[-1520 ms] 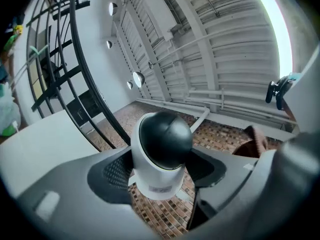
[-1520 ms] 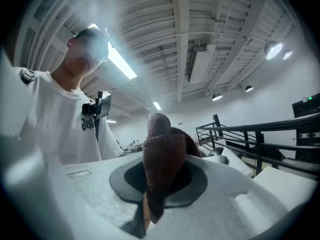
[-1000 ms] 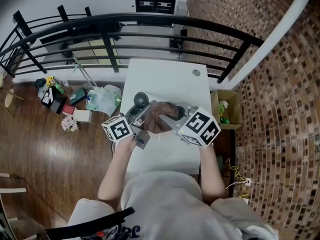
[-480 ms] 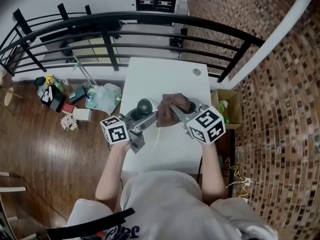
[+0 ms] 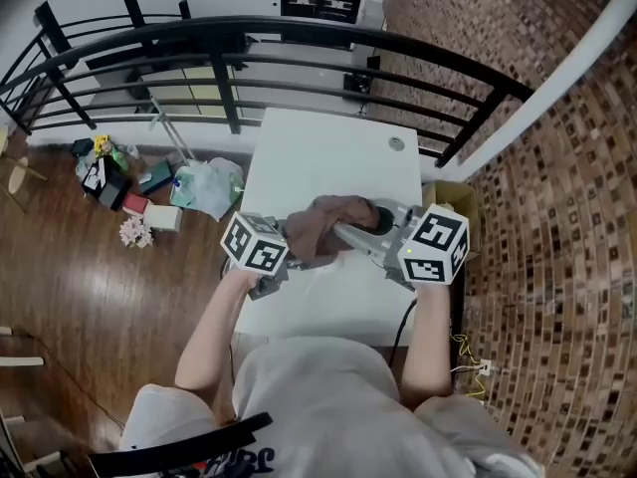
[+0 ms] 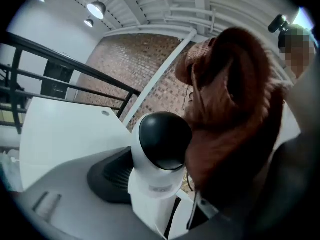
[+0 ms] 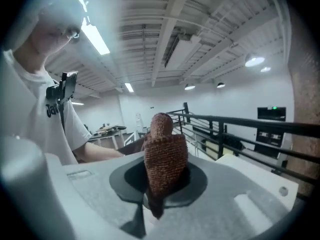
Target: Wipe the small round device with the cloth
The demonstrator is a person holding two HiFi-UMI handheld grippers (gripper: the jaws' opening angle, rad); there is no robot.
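Note:
The small round device (image 6: 162, 149) has a white body and a glossy black dome. It stands between the jaws of my left gripper (image 6: 155, 194), which is shut on it. A brown knitted cloth (image 6: 235, 99) presses against the dome's right side. In the right gripper view, my right gripper (image 7: 160, 184) is shut on the cloth (image 7: 162, 154), which stands up bunched between the jaws. In the head view the cloth (image 5: 318, 222) drapes between the left gripper (image 5: 284, 247) and the right gripper (image 5: 348, 232), above the white table (image 5: 328, 157), and hides the device.
A black curved railing (image 5: 299, 43) runs behind the table. A small round grommet (image 5: 397, 144) sits at the table's far right corner. A cardboard box (image 5: 443, 192) stands on the right, and bags and clutter (image 5: 149, 192) lie on the wooden floor at left.
The left gripper has swung the device right and lower, in under the cloth. The dome, plain to see before, is now covered. The right gripper has shifted slightly right with the cloth.

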